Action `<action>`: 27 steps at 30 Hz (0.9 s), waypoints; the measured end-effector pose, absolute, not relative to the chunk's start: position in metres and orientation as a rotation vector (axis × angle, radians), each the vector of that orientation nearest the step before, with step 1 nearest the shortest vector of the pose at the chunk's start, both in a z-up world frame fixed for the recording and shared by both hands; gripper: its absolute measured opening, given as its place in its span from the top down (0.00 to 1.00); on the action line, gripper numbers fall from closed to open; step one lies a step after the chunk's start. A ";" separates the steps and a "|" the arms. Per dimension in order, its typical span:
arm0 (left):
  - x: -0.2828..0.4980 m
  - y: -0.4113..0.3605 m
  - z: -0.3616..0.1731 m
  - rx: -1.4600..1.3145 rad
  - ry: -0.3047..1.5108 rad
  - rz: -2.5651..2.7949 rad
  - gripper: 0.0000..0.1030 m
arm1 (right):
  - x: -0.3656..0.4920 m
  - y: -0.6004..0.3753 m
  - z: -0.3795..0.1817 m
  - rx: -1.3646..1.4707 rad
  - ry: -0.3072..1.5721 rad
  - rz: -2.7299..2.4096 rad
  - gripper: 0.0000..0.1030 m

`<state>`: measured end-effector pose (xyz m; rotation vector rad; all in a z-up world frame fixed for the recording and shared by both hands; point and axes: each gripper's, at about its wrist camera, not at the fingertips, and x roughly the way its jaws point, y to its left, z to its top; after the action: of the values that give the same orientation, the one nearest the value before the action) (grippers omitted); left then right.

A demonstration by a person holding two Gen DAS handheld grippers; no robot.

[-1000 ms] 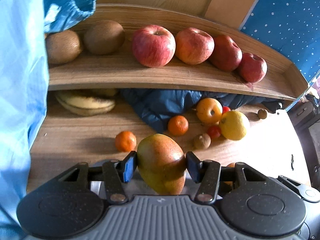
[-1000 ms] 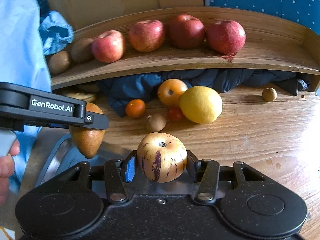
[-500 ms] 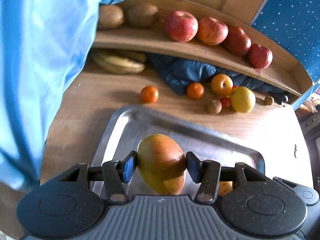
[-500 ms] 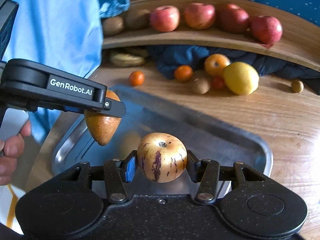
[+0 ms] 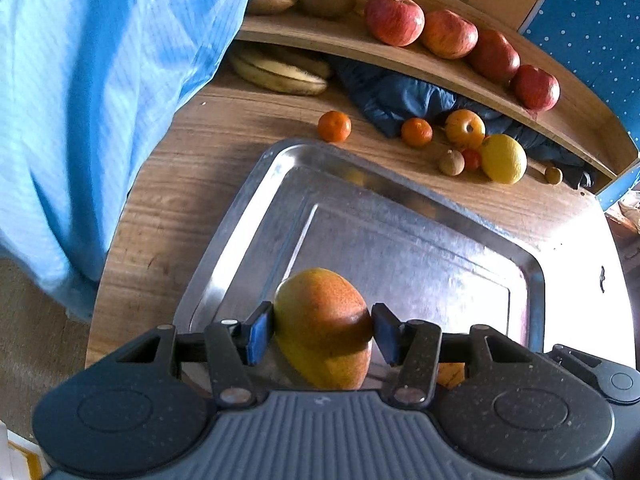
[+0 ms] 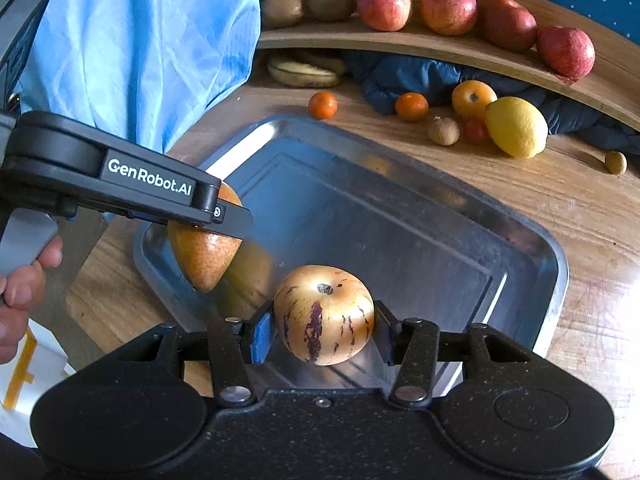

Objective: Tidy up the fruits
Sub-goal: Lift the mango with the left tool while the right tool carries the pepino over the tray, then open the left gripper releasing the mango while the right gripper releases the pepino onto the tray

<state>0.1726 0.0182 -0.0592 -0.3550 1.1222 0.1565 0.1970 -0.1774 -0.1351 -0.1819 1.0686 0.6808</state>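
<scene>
Two fruits are in the air above the tray [image 6: 552,264], one in each set of tongs. The left tongs [image 5: 322,334] pinch a mango [image 5: 322,320] across its middle, its narrow end hanging down over the tray's near-left corner. The right tongs [image 6: 322,330] pinch a striped melon [image 6: 323,312], stem end facing forward, just above the tray's near edge. Both sit apart from the metal; no contact shows.

The step in hand looks like setting both down in the tray. To do it well, lower each until the fruit rests on the flat floor, not on the sloped rim, and only then let the pads part. The mango is tilted, so it will likely roll onto its side when freed; place it well in from the edge. The melon is round and the tray slick, so release it low and gently. Keep the two apart so neither knocks the other.

Tangerines [image 5: 335,126], a lemon [image 5: 503,158] and smaller fruit wait on the worktop [image 5: 192,168]; apples [image 5: 394,19] line the shelf [image 5: 580,120].
</scene>
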 end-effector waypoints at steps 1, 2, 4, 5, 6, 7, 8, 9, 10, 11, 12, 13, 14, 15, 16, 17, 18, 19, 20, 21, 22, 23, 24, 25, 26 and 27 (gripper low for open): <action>0.171 0.017 -0.059 -0.352 1.124 0.159 0.45 | 0.196 -0.179 -0.136 -0.181 1.072 0.680 0.50; 0.170 0.017 -0.060 -0.349 1.127 0.161 0.45 | 0.195 -0.180 -0.137 -0.182 1.073 0.679 0.50; 0.167 0.015 -0.061 -0.341 1.132 0.167 0.45 | 0.193 -0.181 -0.139 -0.186 1.074 0.676 0.50; 0.165 0.014 -0.061 -0.339 1.133 0.169 0.45 | 0.192 -0.182 -0.139 -0.188 1.074 0.677 0.50; 0.164 0.013 -0.062 -0.339 1.132 0.171 0.45 | 0.191 -0.182 -0.140 -0.189 1.074 0.677 0.50; 0.163 0.013 -0.062 -0.340 1.129 0.172 0.45 | 0.189 -0.183 -0.140 -0.191 1.074 0.677 0.50; 0.162 0.012 -0.062 -0.340 1.128 0.173 0.45 | 0.188 -0.183 -0.140 -0.192 1.074 0.677 0.50; 0.162 0.012 -0.062 -0.338 1.126 0.174 0.45 | 0.187 -0.184 -0.141 -0.194 1.075 0.677 0.50; 0.162 0.011 -0.062 -0.334 1.124 0.176 0.45 | 0.186 -0.184 -0.143 -0.196 1.077 0.676 0.50; 0.162 0.010 -0.062 -0.332 1.123 0.177 0.45 | 0.186 -0.184 -0.144 -0.197 1.079 0.675 0.50; 0.162 0.010 -0.062 -0.332 1.123 0.177 0.45 | 0.185 -0.185 -0.144 -0.195 1.074 0.675 0.50; 0.162 0.009 -0.063 -0.331 1.124 0.177 0.45 | 0.184 -0.185 -0.144 -0.195 1.072 0.675 0.50; 0.162 0.009 -0.063 -0.330 1.122 0.179 0.44 | 0.184 -0.186 -0.145 -0.194 1.068 0.676 0.49; 0.162 0.009 -0.063 -0.331 1.121 0.182 0.44 | 0.183 -0.187 -0.145 -0.193 1.066 0.676 0.49; 0.162 0.008 -0.063 -0.331 1.119 0.184 0.44 | 0.182 -0.187 -0.146 -0.191 1.063 0.676 0.49; 0.162 0.008 -0.063 -0.331 1.117 0.185 0.44 | 0.181 -0.188 -0.146 -0.190 1.061 0.677 0.49; 0.161 0.008 -0.063 -0.330 1.116 0.187 0.44 | 0.180 -0.189 -0.146 -0.191 1.060 0.678 0.49; 0.161 0.008 -0.063 -0.330 1.114 0.190 0.44 | 0.179 -0.190 -0.147 -0.190 1.059 0.680 0.49; 0.160 0.008 -0.063 -0.330 1.112 0.190 0.44 | 0.177 -0.191 -0.147 -0.190 1.059 0.681 0.48; 0.160 0.008 -0.062 -0.327 1.110 0.188 0.44 | 0.176 -0.193 -0.147 -0.190 1.058 0.682 0.46; 0.159 0.007 -0.062 -0.321 1.108 0.187 0.43 | 0.175 -0.195 -0.146 -0.189 1.054 0.680 0.44; 0.158 0.006 -0.061 -0.316 1.106 0.187 0.42 | 0.174 -0.196 -0.146 -0.186 1.051 0.677 0.42; 0.157 0.006 -0.061 -0.311 1.107 0.186 0.41 | 0.173 -0.198 -0.145 -0.183 1.049 0.675 0.41; 0.156 0.005 -0.061 -0.309 1.108 0.187 0.39 | 0.173 -0.200 -0.145 -0.179 1.048 0.672 0.40; 0.154 0.004 -0.061 -0.307 1.110 0.186 0.36 | 0.172 -0.202 -0.144 -0.172 1.047 0.669 0.37; 0.153 0.003 -0.061 -0.305 1.112 0.186 0.34 | 0.171 -0.205 -0.143 -0.166 1.048 0.669 0.34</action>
<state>0.1527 0.0035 -0.0607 -0.3054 1.1125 0.1855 0.1707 -0.2049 -0.1427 -0.1658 1.0480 0.6685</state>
